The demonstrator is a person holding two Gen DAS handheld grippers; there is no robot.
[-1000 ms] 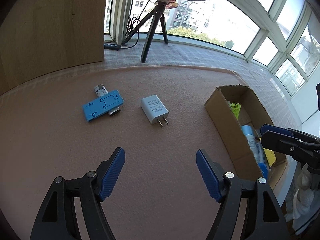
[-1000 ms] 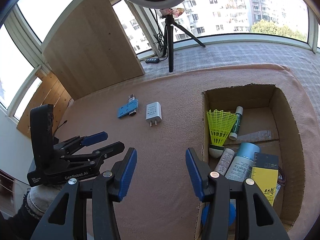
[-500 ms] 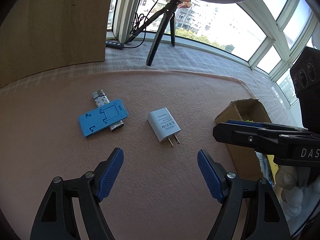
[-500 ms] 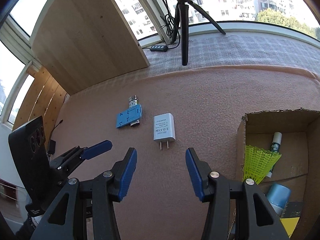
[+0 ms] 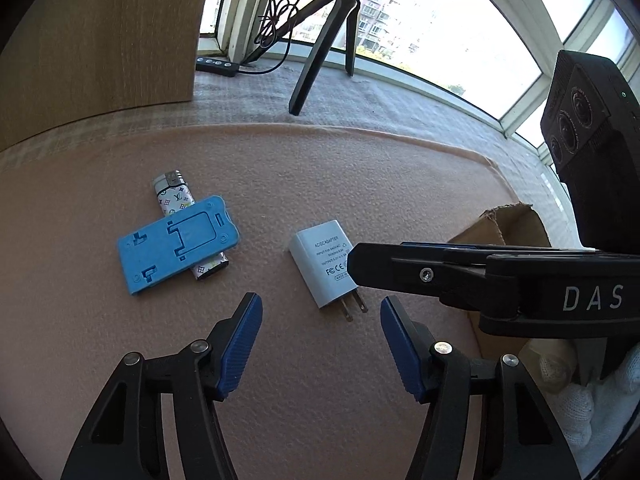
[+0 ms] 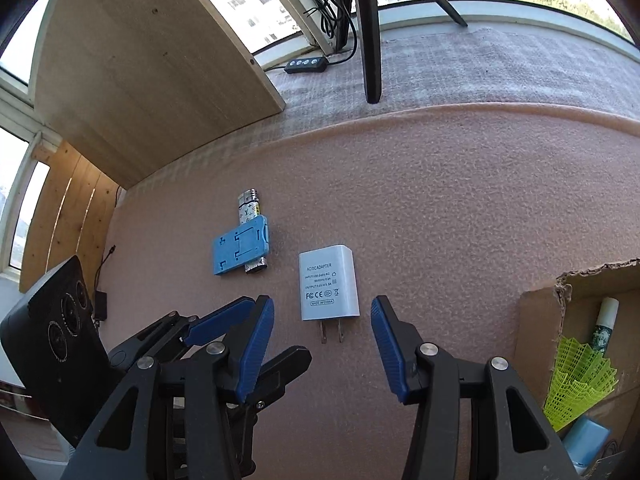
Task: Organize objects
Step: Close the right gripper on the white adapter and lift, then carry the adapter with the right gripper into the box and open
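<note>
On the desk [image 6: 460, 208], covered with a pinkish foam mat, a white charger [image 6: 329, 283] lies flat with its two prongs toward the cameras. Just left of it a blue plastic stand [image 6: 240, 250] lies across a patterned lighter [image 6: 250, 216], touching it, the lighter's metal top sticking out on the far side. A cardboard box [image 6: 538, 320] stands at the right edge of the desk – inside it a yellow-green shuttlecock [image 6: 578, 384], a small white tube [image 6: 605, 324] and a light blue can [image 6: 586, 440] show.

The left hand-held gripper [image 5: 321, 322] hovers released above the mat; its jaws have just been closing, with nothing between them, the charger's prongs lying just ahead of the gap. The right hand-held gripper [image 6: 322, 320] is also released, its blue pads either side of the prongs without pressing on them – the charger body lies just beyond. The two grippers hang close together, the right one's arm crossing over the charger in the left view. A gloved hand [image 5: 576, 396] shows at the lower right there
</note>
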